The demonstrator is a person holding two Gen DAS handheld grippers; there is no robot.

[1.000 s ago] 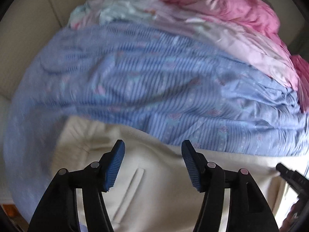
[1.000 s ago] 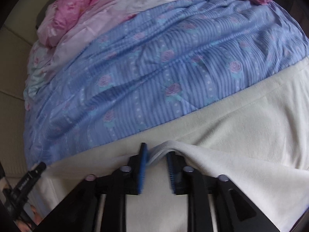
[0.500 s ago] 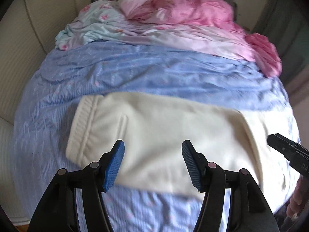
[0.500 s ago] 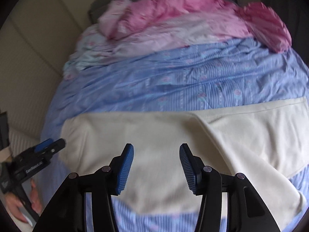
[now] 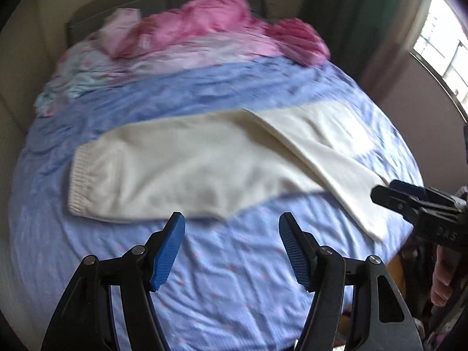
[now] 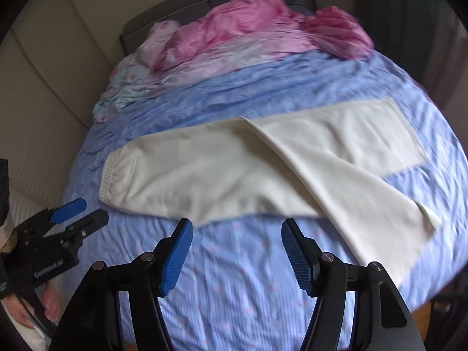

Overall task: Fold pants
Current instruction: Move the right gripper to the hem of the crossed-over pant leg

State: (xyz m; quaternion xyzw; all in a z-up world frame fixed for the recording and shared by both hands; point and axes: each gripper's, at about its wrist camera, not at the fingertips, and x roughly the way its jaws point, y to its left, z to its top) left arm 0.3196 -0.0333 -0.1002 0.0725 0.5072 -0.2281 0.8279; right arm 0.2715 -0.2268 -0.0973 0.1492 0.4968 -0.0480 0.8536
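Note:
Cream pants (image 5: 204, 161) lie flat across the blue bed sheet (image 5: 228, 278), waistband to the left, legs spread apart to the right; they show the same way in the right wrist view (image 6: 234, 172). My left gripper (image 5: 231, 248) is open and empty, hovering above the sheet in front of the pants. My right gripper (image 6: 237, 251) is open and empty too, also back from the pants' near edge. The right gripper shows at the right edge of the left wrist view (image 5: 409, 201), near the lower leg's hem. The left gripper shows at the left edge of the right wrist view (image 6: 61, 228).
A pile of pink bedding (image 6: 263, 20) and pale floral bedding (image 6: 128, 84) lies at the head of the bed. A beige padded wall (image 6: 38, 93) runs along the left. A window (image 5: 441, 49) is at the far right.
Both grippers have pulled back and up from the pants. The right gripper was shut on the pants' fabric a second ago and has let go and opened. The pants now lie spread on the sheet.

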